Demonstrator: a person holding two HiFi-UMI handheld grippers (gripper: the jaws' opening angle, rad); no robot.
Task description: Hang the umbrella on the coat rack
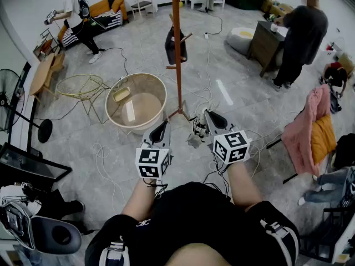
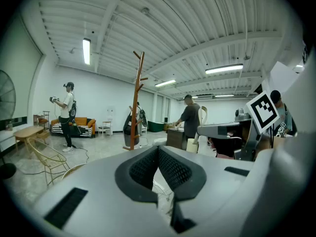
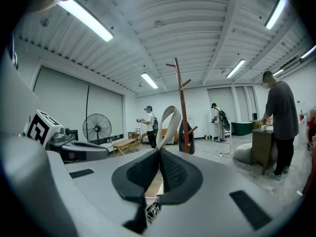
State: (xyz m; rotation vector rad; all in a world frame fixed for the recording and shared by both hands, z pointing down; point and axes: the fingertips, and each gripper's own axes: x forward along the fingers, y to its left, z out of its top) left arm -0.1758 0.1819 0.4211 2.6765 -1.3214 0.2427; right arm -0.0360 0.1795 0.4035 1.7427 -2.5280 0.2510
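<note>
The room is a big hall with a grey tiled floor [image 1: 233,93], white walls and many loose cables on the ground. Nearest to the camera, the person holds both grippers low in front of the body. The left gripper [image 1: 161,128] has its two jaws brought together at the tips and there is nothing between them. The right gripper [image 1: 209,116] has its jaws pressed together on a strap loop [image 3: 170,118] of pale beige colour, which stands up above the tips; I cannot tell what this strap belongs to. Just beside the right gripper, on the floor, lies a black and white patterned thing [image 1: 199,128], maybe a shoe. A little further stands a round beige tub [image 1: 145,77], and left of it a yellow wire chair [image 1: 82,86]. Beside the tub rises the wooden coat rack [image 1: 176,65], with its foot near the grippers. A dark folded thing that looks like the umbrella [image 1: 171,47] hangs on the rack, touching the pole, well apart from both grippers. At the right a pink cloth [image 1: 305,129] hangs over a seat. Far away, one person [image 1: 302,35] stands at a dark cabinet [image 1: 263,43], and another person [image 1: 75,15] stands near an orange sofa.
</note>
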